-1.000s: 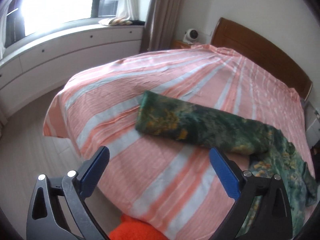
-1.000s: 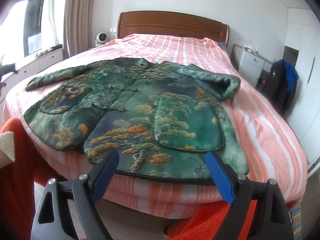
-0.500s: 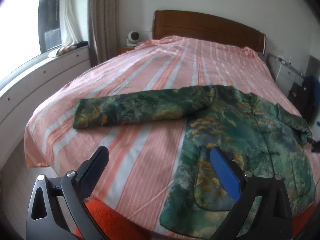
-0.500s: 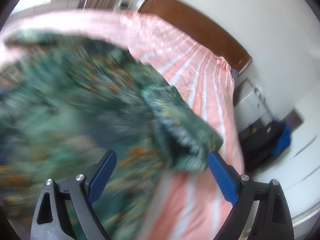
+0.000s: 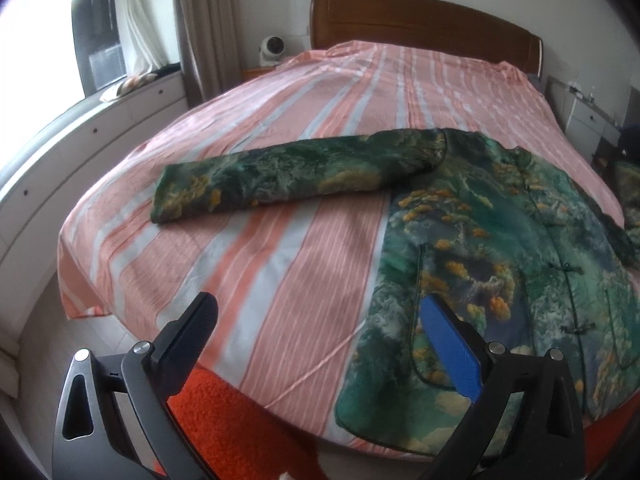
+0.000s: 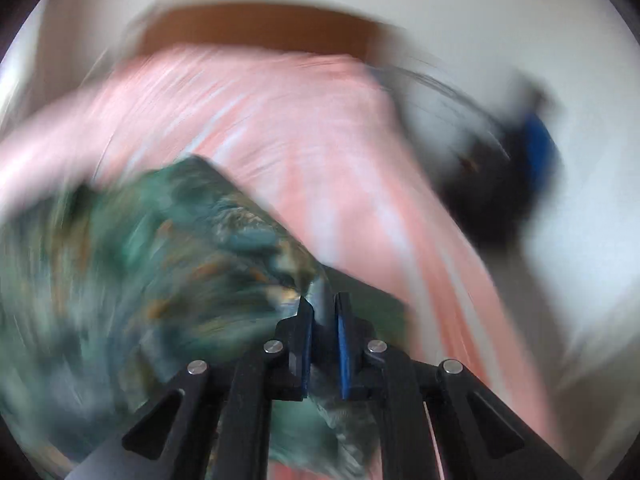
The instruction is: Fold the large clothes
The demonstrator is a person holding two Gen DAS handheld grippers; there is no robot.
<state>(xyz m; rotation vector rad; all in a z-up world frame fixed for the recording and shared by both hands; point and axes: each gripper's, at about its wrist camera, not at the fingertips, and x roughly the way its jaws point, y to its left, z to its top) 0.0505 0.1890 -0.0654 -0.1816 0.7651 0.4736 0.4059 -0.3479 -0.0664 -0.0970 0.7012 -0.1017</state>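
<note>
A green patterned jacket (image 5: 500, 240) with orange tree motifs lies face up on the pink striped bed (image 5: 280, 240). Its one sleeve (image 5: 288, 176) stretches out to the left. My left gripper (image 5: 320, 328) is open and empty, held above the foot of the bed, near the jacket's lower hem. In the blurred right wrist view my right gripper (image 6: 323, 308) is shut on an edge of the jacket's other sleeve (image 6: 224, 236), which is lifted off the bed.
A wooden headboard (image 5: 424, 24) stands at the far end. A window bench with drawers (image 5: 100, 120) runs along the left. An orange rug (image 5: 240, 432) lies at the bed's foot. A nightstand (image 5: 588, 120) and a dark bag (image 6: 500, 188) are at the right.
My right gripper swung to the jacket's right sleeve, closed on it and is moving fast. My left gripper turned right, bringing the jacket body into view.
</note>
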